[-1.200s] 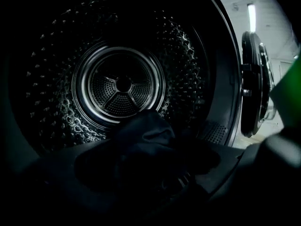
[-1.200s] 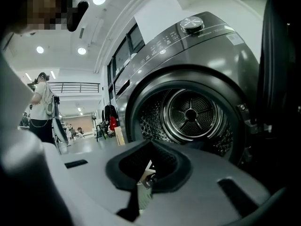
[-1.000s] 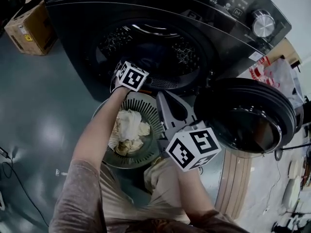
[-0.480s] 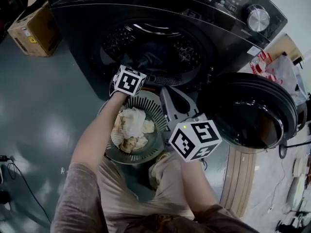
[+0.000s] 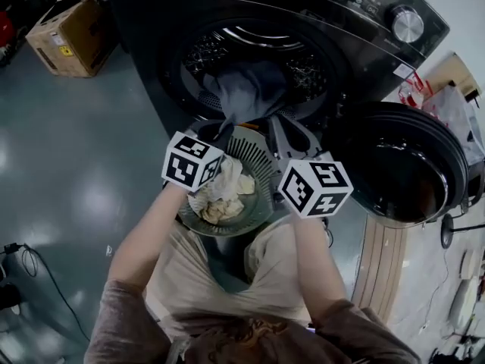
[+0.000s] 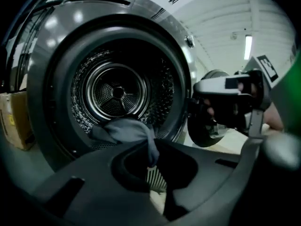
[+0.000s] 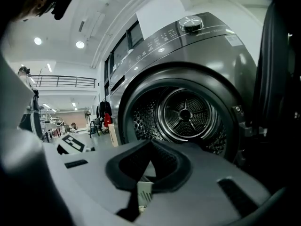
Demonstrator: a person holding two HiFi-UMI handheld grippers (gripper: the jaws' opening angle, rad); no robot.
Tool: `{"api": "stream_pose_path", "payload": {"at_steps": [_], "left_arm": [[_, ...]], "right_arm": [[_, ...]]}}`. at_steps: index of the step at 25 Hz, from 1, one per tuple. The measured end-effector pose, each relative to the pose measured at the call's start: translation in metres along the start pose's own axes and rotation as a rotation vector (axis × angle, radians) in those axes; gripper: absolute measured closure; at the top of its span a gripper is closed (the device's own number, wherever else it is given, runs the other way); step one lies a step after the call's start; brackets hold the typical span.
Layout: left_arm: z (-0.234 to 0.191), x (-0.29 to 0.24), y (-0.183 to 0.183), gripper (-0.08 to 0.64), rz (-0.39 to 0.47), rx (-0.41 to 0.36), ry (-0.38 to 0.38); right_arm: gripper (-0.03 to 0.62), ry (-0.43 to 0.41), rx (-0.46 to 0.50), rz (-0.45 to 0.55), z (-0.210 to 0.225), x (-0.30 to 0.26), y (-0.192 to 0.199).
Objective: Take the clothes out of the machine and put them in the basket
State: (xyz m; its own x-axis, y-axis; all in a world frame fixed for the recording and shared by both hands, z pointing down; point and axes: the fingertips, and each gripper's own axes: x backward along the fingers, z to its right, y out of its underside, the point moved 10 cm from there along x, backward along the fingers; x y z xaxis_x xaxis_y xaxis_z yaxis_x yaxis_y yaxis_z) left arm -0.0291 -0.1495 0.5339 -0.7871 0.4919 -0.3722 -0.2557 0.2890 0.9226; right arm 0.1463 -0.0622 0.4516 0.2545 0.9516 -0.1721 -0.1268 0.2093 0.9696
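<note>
A dark front-loading machine [image 5: 303, 21] stands with its round door [image 5: 409, 165] swung open to the right. A grey-blue garment [image 5: 246, 89] trails out of the drum [image 6: 115, 93] over the lip. My left gripper [image 5: 225, 135] is shut on a fold of this garment [image 6: 124, 131], just outside the opening and above the basket. The round slatted basket [image 5: 261, 196] sits on the floor below the opening, with cream clothes [image 5: 223, 196] in it. My right gripper [image 5: 282, 127] hangs beside the left one over the basket's far rim, shut on nothing, facing the drum [image 7: 188, 114].
A cardboard box [image 5: 72, 32] stands on the floor left of the machine. Bags [image 5: 439, 105] lie behind the open door at the right. The person's knees are right behind the basket. A cable [image 5: 19, 268] lies on the floor at the far left.
The left gripper has drawn back from the drum mouth towards the basket. The grey-blue garment has come with it and now hangs out of the opening. The right gripper has hardly moved.
</note>
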Motion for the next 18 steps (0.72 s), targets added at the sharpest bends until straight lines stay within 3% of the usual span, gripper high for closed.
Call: {"api": "stream_pose_path", "payload": {"at_steps": [9, 14, 15, 18], "left_arm": [[0.046, 0.063, 0.011, 0.54, -0.016, -0.005, 0.109], [0.049, 0.067, 0.015, 0.538, -0.028, -0.016, 0.075], [0.046, 0.066, 0.015, 0.508, -0.022, -0.02, 0.045], [0.036, 0.061, 0.01, 0.279, 0.006, -0.054, -0.044]], "right_arm": [[0.594, 0.001, 0.003, 0.004, -0.011, -0.01, 0.002], [0.594, 0.002, -0.004, 0.01, -0.015, -0.012, 0.003], [0.594, 0.003, -0.008, 0.011, -0.015, -0.011, 0.003], [0.594, 0.008, -0.023, 0.011, -0.013, -0.009, 0.004]]}}
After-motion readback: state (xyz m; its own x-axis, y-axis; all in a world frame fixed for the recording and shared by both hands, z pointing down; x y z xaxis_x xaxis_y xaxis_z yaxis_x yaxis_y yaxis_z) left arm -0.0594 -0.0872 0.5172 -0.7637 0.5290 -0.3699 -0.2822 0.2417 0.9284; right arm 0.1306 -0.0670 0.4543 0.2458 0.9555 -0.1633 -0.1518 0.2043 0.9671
